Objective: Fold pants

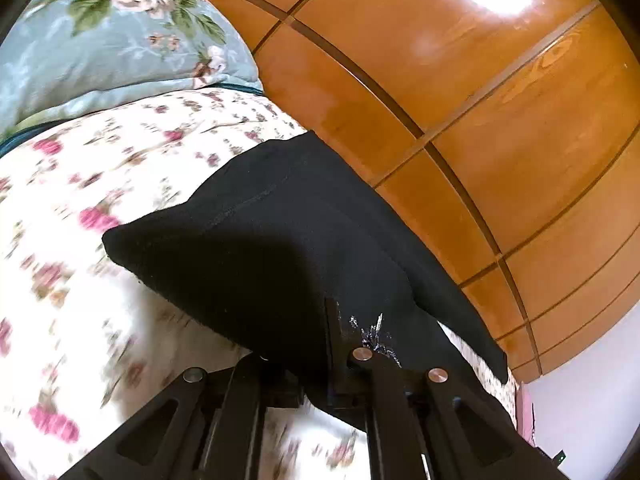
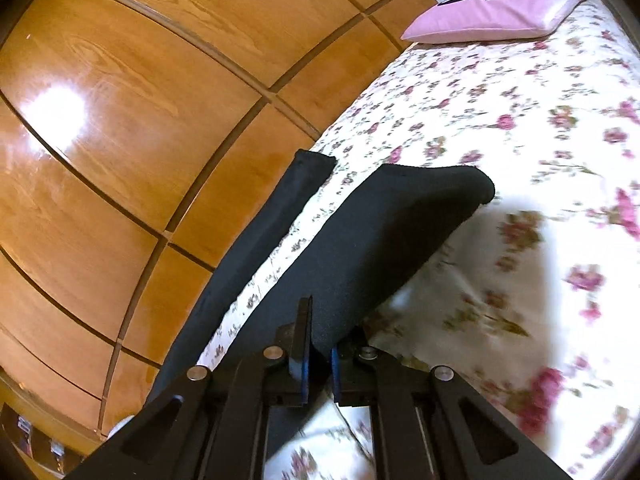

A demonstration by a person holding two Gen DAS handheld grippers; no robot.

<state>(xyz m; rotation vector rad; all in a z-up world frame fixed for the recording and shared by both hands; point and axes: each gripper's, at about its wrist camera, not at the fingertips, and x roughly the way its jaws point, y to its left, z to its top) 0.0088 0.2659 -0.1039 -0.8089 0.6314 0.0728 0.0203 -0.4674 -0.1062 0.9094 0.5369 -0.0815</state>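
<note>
Black pants (image 1: 280,232) lie on a bed with a floral sheet (image 1: 80,184). In the left wrist view my left gripper (image 1: 320,360) is shut on the near edge of the black fabric, which drapes over the fingers and rises off the sheet. In the right wrist view my right gripper (image 2: 320,348) is shut on one pant leg (image 2: 384,232), lifted from the sheet (image 2: 520,152), with its hem folded over at the far end. The other leg (image 2: 264,240) runs along the bed's edge next to the wardrobe.
A glossy wooden wardrobe (image 1: 460,100) stands close along the bed's side. A blue floral pillow (image 1: 100,40) lies at one end of the bed, a pink cushion (image 2: 492,12) at the other. A white wall (image 1: 580,408) shows at lower right.
</note>
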